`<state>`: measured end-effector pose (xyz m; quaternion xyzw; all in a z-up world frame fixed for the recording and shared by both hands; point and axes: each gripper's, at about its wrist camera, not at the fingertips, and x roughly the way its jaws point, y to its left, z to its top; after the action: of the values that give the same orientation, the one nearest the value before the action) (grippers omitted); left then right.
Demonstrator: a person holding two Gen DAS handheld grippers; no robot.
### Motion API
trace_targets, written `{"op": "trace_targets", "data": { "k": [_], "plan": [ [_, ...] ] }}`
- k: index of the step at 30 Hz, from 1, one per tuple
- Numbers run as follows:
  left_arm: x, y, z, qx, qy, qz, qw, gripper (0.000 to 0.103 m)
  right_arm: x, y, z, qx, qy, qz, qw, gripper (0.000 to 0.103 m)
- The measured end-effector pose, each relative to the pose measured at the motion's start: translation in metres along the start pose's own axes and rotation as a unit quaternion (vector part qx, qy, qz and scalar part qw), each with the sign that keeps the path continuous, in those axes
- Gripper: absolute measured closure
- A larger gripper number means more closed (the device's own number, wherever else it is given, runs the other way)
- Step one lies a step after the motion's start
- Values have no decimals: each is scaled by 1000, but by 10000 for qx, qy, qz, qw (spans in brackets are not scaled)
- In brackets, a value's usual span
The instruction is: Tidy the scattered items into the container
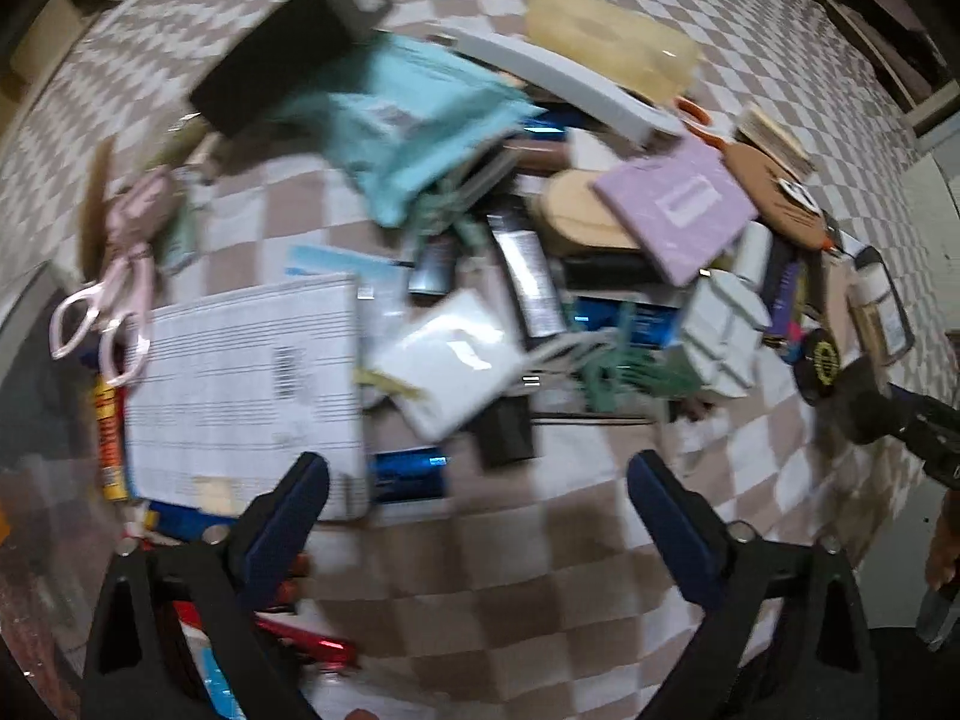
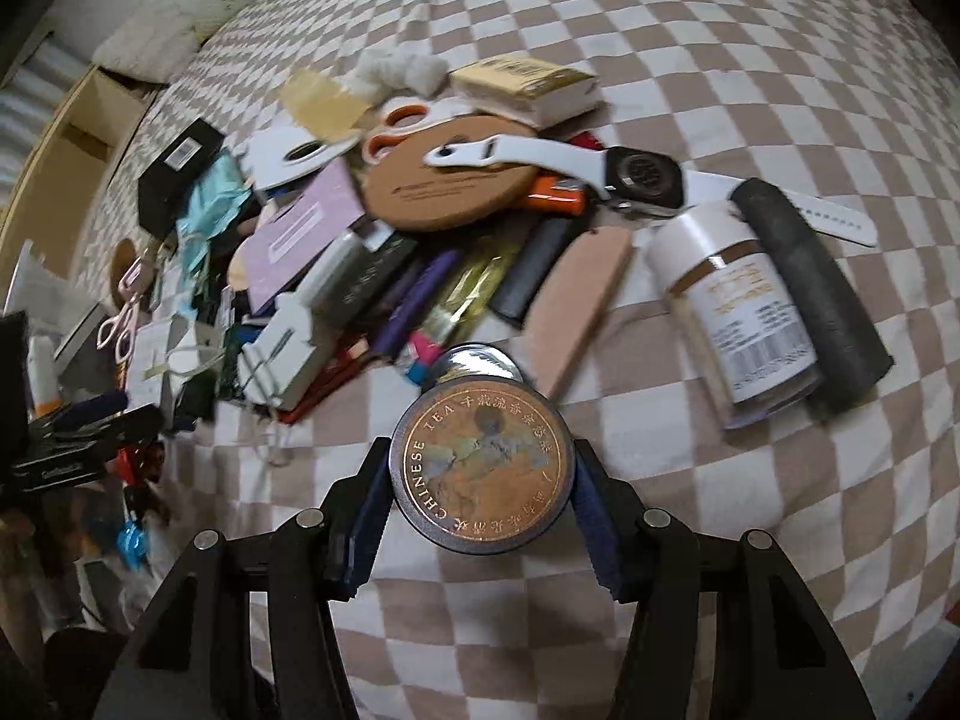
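— The right gripper (image 2: pixel 480 495) has a round tea tin (image 2: pixel 480 474) clamped between its pads, held above the checked cloth (image 2: pixel 720 30), just short of the pile.

— And the left gripper (image 1: pixel 480 516)?

— Jaws wide apart, nothing in them. It hangs over the near edge of the heap, close to a lined sheet of paper (image 1: pixel 246 390) and a blue packet (image 1: pixel 408 474). That view is blurred, so I'd guess it is moving.

— Where's the container?

— Hard to say. There is clutter low on the left of both views, possibly a bin, but I can't make out a rim.

— What worries you?

— The tin. It is smooth metal, round, gripped only at two spots on its sides. A quick swing and it could twist or slide out, and it would roll on that cloth.

— And the pile?

— Everything overlaps: the white watch (image 2: pixel 600 162) lies across a cork disc (image 2: pixel 444 186), with a bottle (image 2: pixel 732 306) and a dark roll (image 2: pixel 810 288) just to the right. Pull one thing and its neighbours may shift. The pink scissors (image 1: pixel 114 306) on the left sit beside the paper; a careless grab could catch both.
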<state>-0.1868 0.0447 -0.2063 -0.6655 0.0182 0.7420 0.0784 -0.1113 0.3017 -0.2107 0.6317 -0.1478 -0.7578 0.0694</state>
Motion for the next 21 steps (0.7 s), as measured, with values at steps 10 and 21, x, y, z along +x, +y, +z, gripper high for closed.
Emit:
{"op": "trace_targets", "data": {
  "k": [10, 21],
  "plan": [
    [22, -10, 6, -18, 402, -306, 9987, 33, 5, 13, -5, -12, 225, 477, 9986, 45],
    [35, 0, 4, 103, 622, 172, 9979, 63, 3, 32, -10, -183, 312, 735, 9966, 45]
  ]
}}
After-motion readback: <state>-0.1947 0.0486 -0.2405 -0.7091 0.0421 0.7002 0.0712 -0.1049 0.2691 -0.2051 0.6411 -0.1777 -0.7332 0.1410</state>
